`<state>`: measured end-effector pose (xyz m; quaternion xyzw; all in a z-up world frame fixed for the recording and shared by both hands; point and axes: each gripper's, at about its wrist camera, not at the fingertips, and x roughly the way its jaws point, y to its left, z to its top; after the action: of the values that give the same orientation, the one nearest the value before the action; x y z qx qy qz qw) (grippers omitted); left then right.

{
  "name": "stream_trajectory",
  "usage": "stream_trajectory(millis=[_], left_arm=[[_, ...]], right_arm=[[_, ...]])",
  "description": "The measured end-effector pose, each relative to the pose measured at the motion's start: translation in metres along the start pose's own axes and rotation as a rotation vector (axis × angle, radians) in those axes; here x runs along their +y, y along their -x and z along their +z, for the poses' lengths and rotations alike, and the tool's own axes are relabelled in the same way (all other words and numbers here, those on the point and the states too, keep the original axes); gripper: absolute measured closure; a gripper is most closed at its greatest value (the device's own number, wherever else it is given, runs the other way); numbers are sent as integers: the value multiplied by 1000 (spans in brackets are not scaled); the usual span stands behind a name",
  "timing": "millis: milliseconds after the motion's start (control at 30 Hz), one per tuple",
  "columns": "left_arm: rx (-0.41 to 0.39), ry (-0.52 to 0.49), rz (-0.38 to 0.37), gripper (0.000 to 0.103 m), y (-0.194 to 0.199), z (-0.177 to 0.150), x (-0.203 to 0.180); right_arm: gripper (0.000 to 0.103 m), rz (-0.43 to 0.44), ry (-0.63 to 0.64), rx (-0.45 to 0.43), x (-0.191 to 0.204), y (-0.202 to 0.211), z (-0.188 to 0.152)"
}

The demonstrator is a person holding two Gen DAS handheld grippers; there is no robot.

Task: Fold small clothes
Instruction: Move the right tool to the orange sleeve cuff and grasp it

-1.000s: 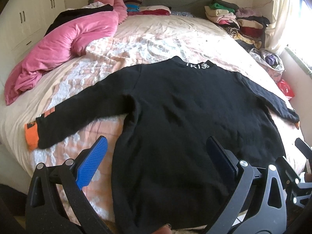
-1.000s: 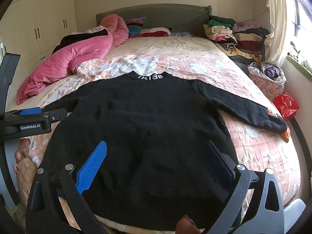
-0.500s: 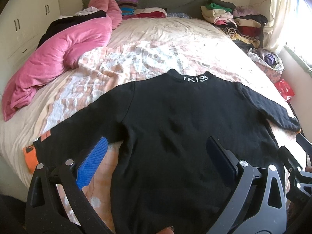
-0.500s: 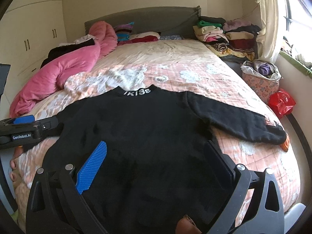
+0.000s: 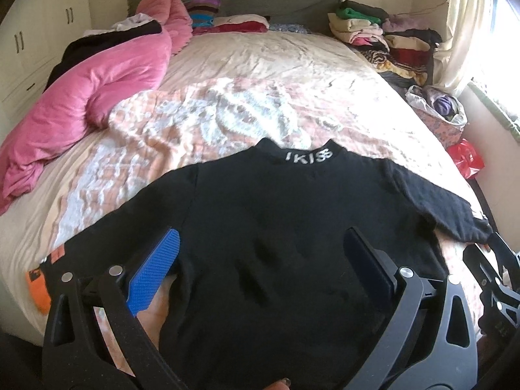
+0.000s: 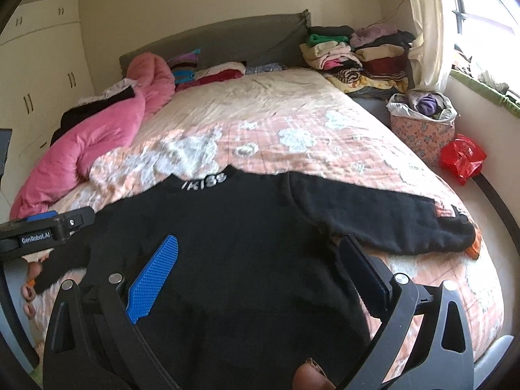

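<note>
Both claws hover wide open over the hem end, gripping nothing. Left claw (image 5: pixel 260 276) straddles the left side of the black long-sleeved knit sweater with white collar lettering (image 5: pixel 292 227); right claw (image 6: pixel 260 276) sits over its right half. The sweater lies flat, spread on the peach floral quilted bed (image 5: pixel 227 113), body axis running straight away from the claws, hem near, collar far. Sleeves splay sideways: the orange-cuffed left sleeve (image 5: pixel 97 253) is closest to the left claw, the right sleeve (image 6: pixel 390 221) to the right claw. My guess: sleeve fold-in comes first, each claw taking its own side.
</note>
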<state>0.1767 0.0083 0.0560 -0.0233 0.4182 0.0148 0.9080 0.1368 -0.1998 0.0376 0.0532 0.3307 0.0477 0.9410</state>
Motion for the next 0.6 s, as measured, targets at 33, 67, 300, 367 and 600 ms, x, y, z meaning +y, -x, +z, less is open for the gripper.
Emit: stream_trajectory(millis=[33,67,300,367,600], left_arm=[[-3,-5,-3,8,-1,4,-3],[-6,-7,-7,8,-2,7,-7],[-16,-15,-25,8,-11,32,-25],[-17,-16,-26,8,-13,37,-28],[-30,-29,-32,8,-23,61,-46]], right_arm=[[4,-6,-7,-4,-3,-1,4],[4,-9,-12,-9,-5,-1,7],[4,-34,-55,-34,-25,-6,25],[4,-41,-75,-41,-34,-7,31],[4,-81,-133,-51,-59,-13,47]])
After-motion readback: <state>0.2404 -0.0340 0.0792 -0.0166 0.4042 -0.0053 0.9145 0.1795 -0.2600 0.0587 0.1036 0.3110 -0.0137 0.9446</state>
